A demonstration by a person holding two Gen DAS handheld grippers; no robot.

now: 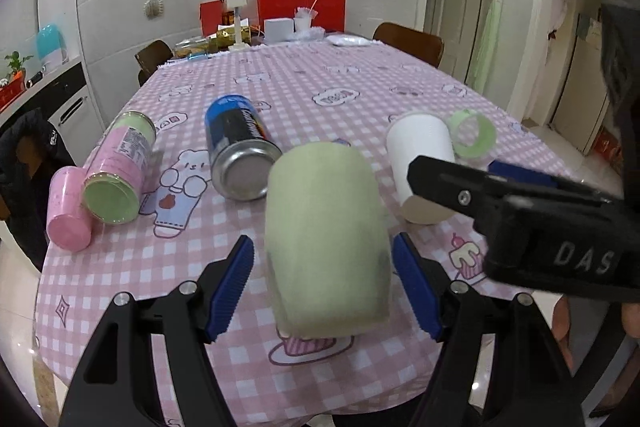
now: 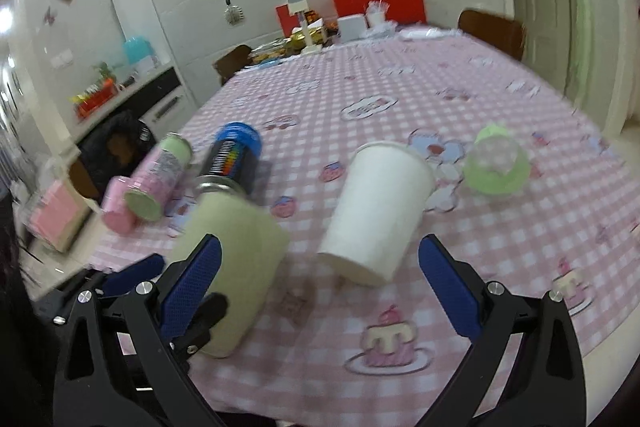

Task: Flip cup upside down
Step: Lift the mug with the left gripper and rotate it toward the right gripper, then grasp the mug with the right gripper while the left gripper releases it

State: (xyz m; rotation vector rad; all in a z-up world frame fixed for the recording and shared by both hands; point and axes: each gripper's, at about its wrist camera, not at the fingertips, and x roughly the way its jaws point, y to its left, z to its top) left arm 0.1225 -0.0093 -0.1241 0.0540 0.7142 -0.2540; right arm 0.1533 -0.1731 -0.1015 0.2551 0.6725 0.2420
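Note:
A pale green cup [image 1: 326, 247] stands on the pink checked tablecloth, its closed end up, between the blue pads of my left gripper [image 1: 324, 287]. The pads stand a little apart from its sides, so the gripper is open. The same cup shows in the right wrist view [image 2: 236, 267], with the left gripper around it. A white paper cup [image 2: 378, 211] lies on its side, mouth pointing away. My right gripper [image 2: 320, 287] is open and empty just in front of the white cup [image 1: 420, 163].
A blue-and-black can [image 1: 240, 147], a pink-and-green can [image 1: 120, 171] and a pink cup [image 1: 66, 209] lie at the left. A small green cup [image 1: 472, 133] lies beyond the white one. The table edge [image 1: 240, 407] is close. Chairs and clutter stand at the far end.

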